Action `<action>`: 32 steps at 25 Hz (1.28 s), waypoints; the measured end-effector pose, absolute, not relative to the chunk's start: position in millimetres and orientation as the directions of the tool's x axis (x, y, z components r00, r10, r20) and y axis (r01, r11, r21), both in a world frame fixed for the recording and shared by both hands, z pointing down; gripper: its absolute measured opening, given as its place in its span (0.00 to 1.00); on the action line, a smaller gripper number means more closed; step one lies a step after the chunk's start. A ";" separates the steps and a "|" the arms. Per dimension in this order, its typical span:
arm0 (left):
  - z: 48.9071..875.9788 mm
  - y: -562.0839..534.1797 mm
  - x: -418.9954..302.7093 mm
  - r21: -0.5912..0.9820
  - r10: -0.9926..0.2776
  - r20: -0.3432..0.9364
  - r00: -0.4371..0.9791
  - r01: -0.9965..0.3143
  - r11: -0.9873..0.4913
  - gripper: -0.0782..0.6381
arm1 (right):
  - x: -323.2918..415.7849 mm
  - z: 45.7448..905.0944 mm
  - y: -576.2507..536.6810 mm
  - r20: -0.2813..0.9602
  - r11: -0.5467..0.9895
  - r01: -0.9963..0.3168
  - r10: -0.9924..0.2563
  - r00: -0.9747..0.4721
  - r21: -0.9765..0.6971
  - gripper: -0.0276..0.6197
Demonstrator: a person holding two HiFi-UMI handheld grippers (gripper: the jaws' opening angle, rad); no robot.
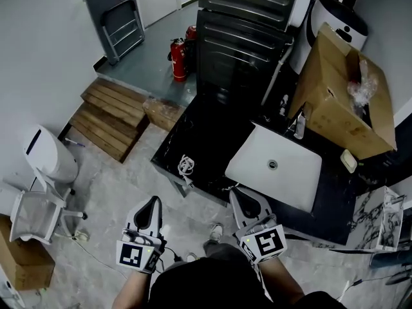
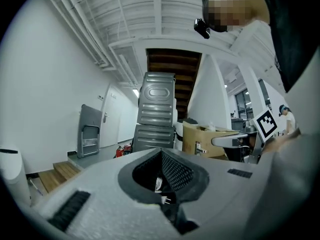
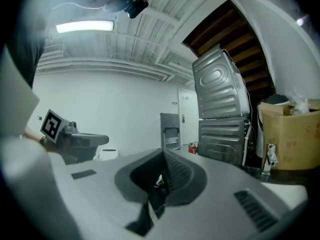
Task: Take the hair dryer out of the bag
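Hair dryer: I cannot pick it out in any view, and I cannot tell whether it lies in the box.
Bag (image 1: 364, 81): crumpled clear plastic showing in the open top of the cardboard box (image 1: 328, 108), which stands at the far right end of the black counter (image 1: 206, 140).
Left gripper (image 1: 154, 201): jaws together with nothing between them, held level over the floor just short of the counter's near edge.
Right gripper (image 1: 239, 192): jaws together and empty, level, its tip at the counter edge just in front of the white basin (image 1: 257, 172).
Grippers to each other: side by side and apart, both aimed at the counter.
On the counter: a coiled white cord (image 1: 185, 166) near the left front corner, well apart from the box.
Behind the counter: two stacked grey machines (image 1: 244, 31), with a red fire extinguisher (image 1: 179, 60) on the floor to their left.
Floor at left: wooden steps (image 1: 106, 118).
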State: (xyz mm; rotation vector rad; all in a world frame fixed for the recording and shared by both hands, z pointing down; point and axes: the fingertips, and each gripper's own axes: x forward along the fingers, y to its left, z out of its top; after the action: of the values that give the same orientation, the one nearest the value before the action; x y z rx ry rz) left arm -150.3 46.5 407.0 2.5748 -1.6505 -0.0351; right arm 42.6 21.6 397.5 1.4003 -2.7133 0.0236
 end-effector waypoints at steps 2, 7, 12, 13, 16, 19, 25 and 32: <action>407.4 31.5 -143.4 0.081 -0.912 0.030 0.408 -0.911 -0.405 0.14 | 48.6 399.0 4.0 0.089 0.590 -0.807 -0.805 -0.586 0.026 0.06; 410.3 -2.4 -128.8 0.080 -0.924 0.048 0.380 -0.923 -0.375 0.14 | 61.7 407.2 -31.0 0.102 0.614 -0.789 -0.785 -0.611 0.006 0.06; 410.6 -32.7 -121.9 0.076 -0.934 0.040 0.355 -0.933 -0.352 0.14 | 66.4 415.2 -52.3 0.113 0.640 -0.768 -0.764 -0.636 0.001 0.06; 410.7 -37.5 -120.6 0.075 -0.933 0.041 0.357 -0.933 -0.353 0.14 | 66.8 416.8 -55.4 0.117 0.641 -0.768 -0.762 -0.636 -0.003 0.06; 412.6 -50.5 -119.4 0.074 -0.928 0.052 0.369 -0.928 -0.365 0.14 | 63.0 421.7 -63.8 0.133 0.642 -0.766 -0.759 -0.637 -0.006 0.06; 420.2 -62.9 -122.9 0.090 -0.917 0.060 0.394 -0.917 -0.388 0.14 | 52.7 426.4 -72.5 0.153 0.639 -0.770 -0.761 -0.630 0.005 0.06; 432.4 -83.3 -128.8 0.119 -0.876 0.086 0.474 -0.878 -0.464 0.14 | 34.1 431.3 -84.5 0.196 0.592 -0.805 -0.793 -0.576 0.030 0.06; 441.1 -101.3 -144.3 0.136 -0.852 0.107 0.513 -0.856 -0.499 0.14 | 3.0 457.7 -89.8 0.318 0.600 -0.798 -0.769 -0.555 0.059 0.06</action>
State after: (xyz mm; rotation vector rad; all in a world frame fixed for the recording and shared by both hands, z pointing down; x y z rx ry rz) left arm -144.3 -101.3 441.1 2.5799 -1.4697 0.0378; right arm 3.0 -89.8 457.7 1.2729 -2.5192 0.1317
